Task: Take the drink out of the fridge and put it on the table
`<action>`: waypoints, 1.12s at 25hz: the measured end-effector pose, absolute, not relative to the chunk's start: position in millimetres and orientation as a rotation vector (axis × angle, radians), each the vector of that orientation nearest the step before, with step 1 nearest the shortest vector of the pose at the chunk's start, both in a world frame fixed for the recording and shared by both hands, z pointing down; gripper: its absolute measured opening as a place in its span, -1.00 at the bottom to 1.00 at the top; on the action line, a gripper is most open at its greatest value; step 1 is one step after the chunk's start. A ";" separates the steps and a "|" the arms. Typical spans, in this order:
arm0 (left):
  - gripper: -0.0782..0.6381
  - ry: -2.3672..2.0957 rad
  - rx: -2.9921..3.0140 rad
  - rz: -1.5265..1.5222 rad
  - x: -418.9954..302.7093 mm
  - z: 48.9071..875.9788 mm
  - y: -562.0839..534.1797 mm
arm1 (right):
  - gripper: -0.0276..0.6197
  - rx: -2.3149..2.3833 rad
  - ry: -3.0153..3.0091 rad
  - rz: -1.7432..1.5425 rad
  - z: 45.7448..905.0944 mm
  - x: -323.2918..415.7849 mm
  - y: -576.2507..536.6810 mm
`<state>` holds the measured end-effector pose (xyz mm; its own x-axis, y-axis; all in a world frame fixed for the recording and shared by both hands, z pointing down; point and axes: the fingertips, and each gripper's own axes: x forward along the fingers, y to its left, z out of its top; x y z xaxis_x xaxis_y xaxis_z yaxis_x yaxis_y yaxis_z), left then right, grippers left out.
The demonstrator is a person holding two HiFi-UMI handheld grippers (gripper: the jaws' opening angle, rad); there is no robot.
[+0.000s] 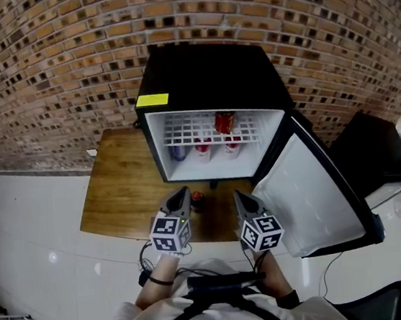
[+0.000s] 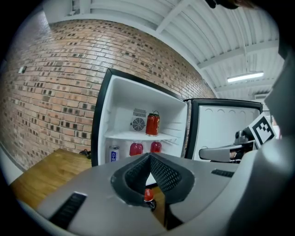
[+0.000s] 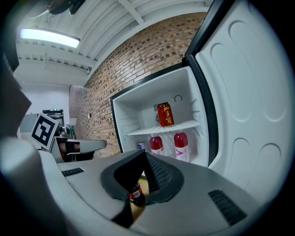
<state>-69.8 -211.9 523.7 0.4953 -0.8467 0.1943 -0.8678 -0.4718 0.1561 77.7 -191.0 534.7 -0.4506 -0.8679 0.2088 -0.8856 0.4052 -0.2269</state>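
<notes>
A small dark bottle with a red cap (image 1: 197,201) stands on the wooden table (image 1: 121,194), just in front of the open black mini fridge (image 1: 204,72). The bottle (image 2: 148,198) shows low beyond the tips of my left gripper (image 2: 150,156), and my right gripper (image 3: 145,155) sees the same bottle (image 3: 135,193). Both grippers hover side by side over the table's near edge, left gripper (image 1: 185,191) and right gripper (image 1: 236,194), either side of the bottle. Their jaws meet with nothing held. Inside the fridge a red can (image 1: 224,122) sits on the upper rack.
Below the rack stand two red bottles (image 1: 203,146) (image 1: 233,144) and a blue-white can (image 1: 178,151). The fridge door (image 1: 312,185) swings out to the right, close by my right gripper. A brick wall (image 1: 43,59) is behind, and dark furniture (image 1: 373,149) stands at the right.
</notes>
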 end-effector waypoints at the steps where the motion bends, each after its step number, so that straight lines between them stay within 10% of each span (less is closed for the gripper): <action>1: -0.77 -1.465 2.508 0.132 -69.6 523.4 -212.1 | -0.87 1.614 -2.583 0.468 534.8 77.9 -191.2; 28: -0.77 -1.468 2.518 0.170 -67.8 525.2 -214.4 | -0.88 1.601 -2.579 0.431 532.7 77.6 -193.0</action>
<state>-67.8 -214.4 525.2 0.4939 -0.8438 0.2098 -0.8695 -0.4761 0.1316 77.6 -193.0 532.7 -0.4527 -0.8666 0.2100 -0.8878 0.4162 -0.1966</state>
